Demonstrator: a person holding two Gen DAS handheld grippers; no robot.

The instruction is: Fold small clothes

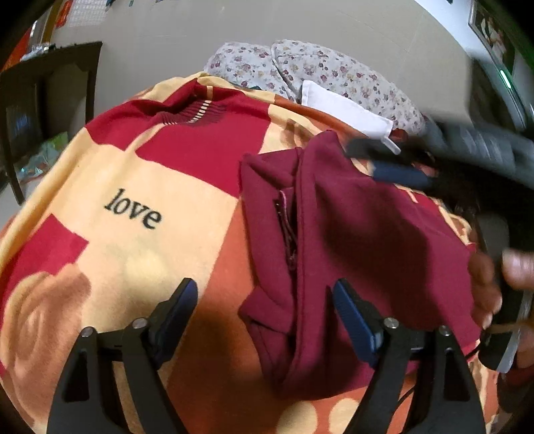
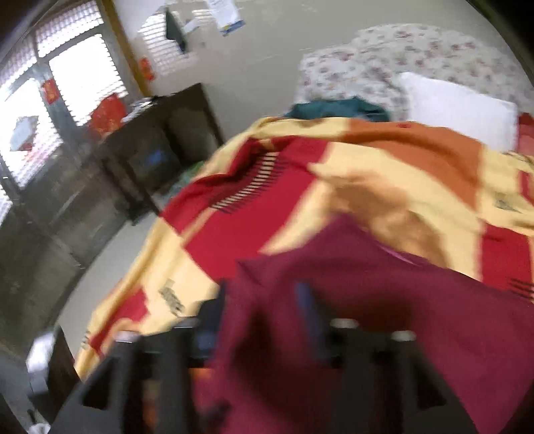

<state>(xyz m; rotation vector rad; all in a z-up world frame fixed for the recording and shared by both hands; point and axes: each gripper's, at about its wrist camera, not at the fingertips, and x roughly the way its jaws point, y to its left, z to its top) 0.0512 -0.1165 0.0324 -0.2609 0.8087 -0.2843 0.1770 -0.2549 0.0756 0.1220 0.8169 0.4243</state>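
Underneath, red-and-cream bedspread (image 1: pixel 140 187); floral pillows (image 1: pixel 320 73) against beige wall (image 1: pixel 233 26).

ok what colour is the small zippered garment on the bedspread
The small zippered garment is dark maroon, clearest in the left wrist view.

Matt maroon cloth garment (image 1: pixel 360 240) lies on a soft printed fabric bedspread (image 1: pixel 160 187).

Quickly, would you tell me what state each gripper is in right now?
Left gripper: open, holding nothing, over the maroon garment.
Right gripper: blurred; cannot tell.
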